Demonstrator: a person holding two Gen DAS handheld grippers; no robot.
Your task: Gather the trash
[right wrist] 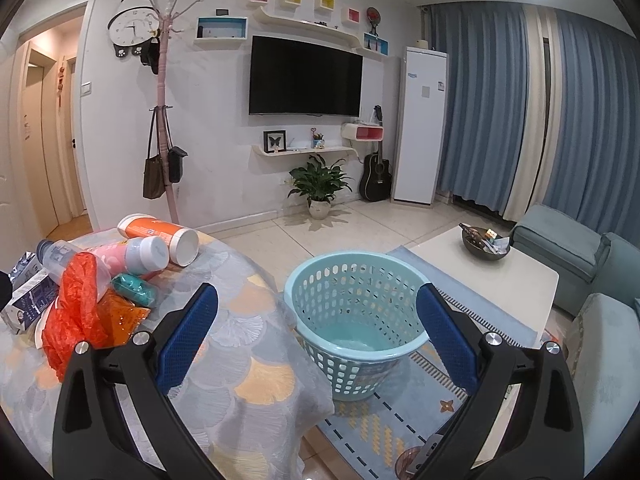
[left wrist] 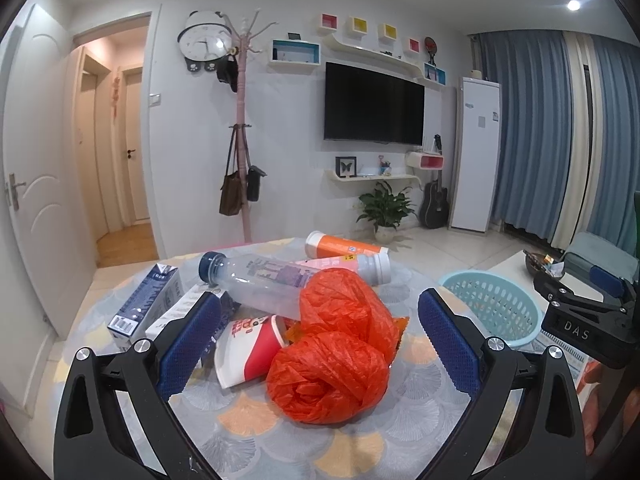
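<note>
A pile of trash lies on the round table (left wrist: pixel 320 452): crumpled orange plastic bags (left wrist: pixel 332 376), a red-and-white paper cup (left wrist: pixel 248 356), a clear bottle with a blue cap (left wrist: pixel 256 280), milk cartons (left wrist: pixel 144 304), a pink bottle (left wrist: pixel 360 266) and an orange tube (left wrist: pixel 344 246). My left gripper (left wrist: pixel 320 340) is open around the orange bags, touching nothing. My right gripper (right wrist: pixel 320 336) is open and empty, above the table edge, framing the light-blue basket (right wrist: pixel 356 320) on the floor. The pile sits at left in the right wrist view, with a teal wad (right wrist: pixel 134 288).
The basket (left wrist: pixel 492 304) stands on a blue rug (right wrist: pixel 400 412) just right of the table. A white coffee table (right wrist: pixel 492 280) with a dark bowl (right wrist: pixel 486 246) and a teal sofa (right wrist: pixel 592 264) lie to the right. The right gripper's body (left wrist: pixel 580 320) shows in the left wrist view.
</note>
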